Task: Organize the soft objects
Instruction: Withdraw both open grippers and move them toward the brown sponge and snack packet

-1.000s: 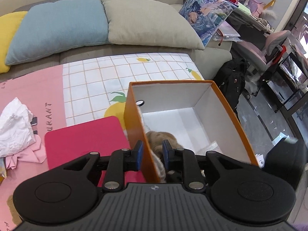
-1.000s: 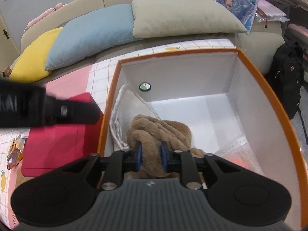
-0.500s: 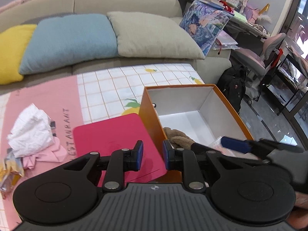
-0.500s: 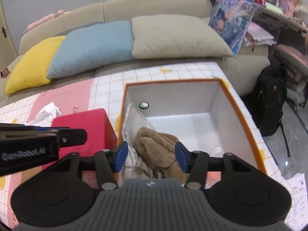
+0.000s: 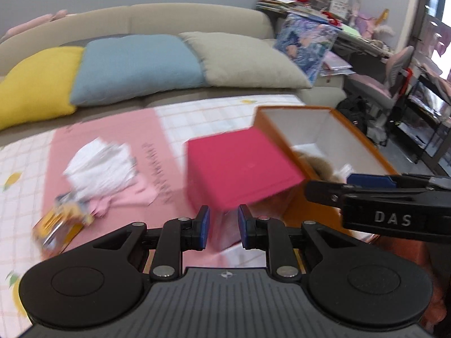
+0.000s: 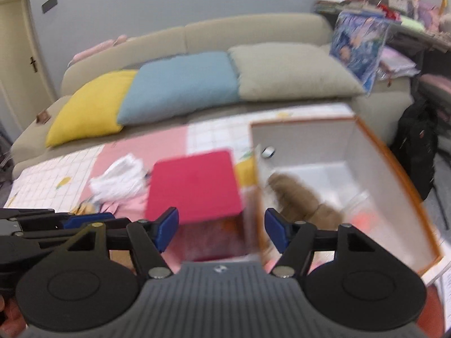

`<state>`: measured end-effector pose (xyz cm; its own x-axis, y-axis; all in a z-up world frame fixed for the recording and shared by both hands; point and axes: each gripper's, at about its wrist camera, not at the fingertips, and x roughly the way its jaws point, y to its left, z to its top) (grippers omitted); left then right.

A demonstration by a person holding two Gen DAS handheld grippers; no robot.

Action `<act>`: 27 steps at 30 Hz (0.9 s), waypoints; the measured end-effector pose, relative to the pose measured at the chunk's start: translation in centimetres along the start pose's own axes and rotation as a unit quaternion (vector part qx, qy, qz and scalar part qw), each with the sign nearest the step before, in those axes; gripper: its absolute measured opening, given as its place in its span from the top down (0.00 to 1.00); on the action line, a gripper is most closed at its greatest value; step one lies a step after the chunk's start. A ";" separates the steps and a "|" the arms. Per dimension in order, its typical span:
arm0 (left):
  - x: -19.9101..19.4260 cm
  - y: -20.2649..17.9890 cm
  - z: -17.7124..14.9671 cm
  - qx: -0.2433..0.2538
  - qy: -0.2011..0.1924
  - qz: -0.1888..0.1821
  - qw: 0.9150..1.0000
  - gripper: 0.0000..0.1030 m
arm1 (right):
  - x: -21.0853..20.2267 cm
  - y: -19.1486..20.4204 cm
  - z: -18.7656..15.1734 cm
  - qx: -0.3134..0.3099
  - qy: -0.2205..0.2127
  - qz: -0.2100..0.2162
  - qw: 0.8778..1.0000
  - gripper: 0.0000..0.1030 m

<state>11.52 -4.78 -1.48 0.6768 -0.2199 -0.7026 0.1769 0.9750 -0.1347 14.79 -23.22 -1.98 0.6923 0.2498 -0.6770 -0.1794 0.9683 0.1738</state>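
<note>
An orange box [image 6: 394, 157] with white inside stands at the right and holds a brown fluffy cloth [image 6: 298, 194]; it also shows in the left wrist view [image 5: 284, 138]. A white cloth [image 5: 98, 166] lies crumpled on a pink cloth [image 5: 126, 194] on the mat, also in the right wrist view [image 6: 121, 177]. My left gripper [image 5: 223, 226] is empty, its jaws a narrow gap apart, in front of the red box [image 5: 239, 166]. My right gripper [image 6: 221, 228] is open and empty, above the red box [image 6: 194, 186] and the orange box's left wall.
A sofa [image 6: 253, 31] with yellow [image 6: 90, 104], blue [image 6: 180, 84] and beige [image 6: 290, 70] cushions runs behind the mat. A yellow packet [image 5: 56, 222] lies left of the cloths. A black backpack [image 6: 417, 146] stands right of the orange box.
Both grippers pulled up and back and swung left away from the orange box. The right gripper let go of the brown cloth and opened wide. The left one let go of the box wall.
</note>
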 end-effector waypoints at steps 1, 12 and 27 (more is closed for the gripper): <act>-0.4 0.7 -0.6 -0.005 0.002 0.009 1.000 0.77 | 0.1 0.5 -0.5 -0.001 0.009 0.005 1.000 0.34; -1.8 8.0 -5.0 -0.073 0.044 0.087 0.993 0.77 | 3.2 7.4 -3.7 -0.110 0.080 0.078 0.988 0.29; -0.3 12.1 -7.4 -0.111 0.093 0.108 0.984 0.71 | 11.2 15.4 -7.0 -0.279 0.129 0.083 0.948 0.29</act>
<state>8.15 7.36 -8.09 0.5350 -0.0174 -0.8446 -0.1303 0.9861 -0.1029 14.83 -5.53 -11.90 0.4409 0.3205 -0.8384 -0.6624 0.7465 -0.0630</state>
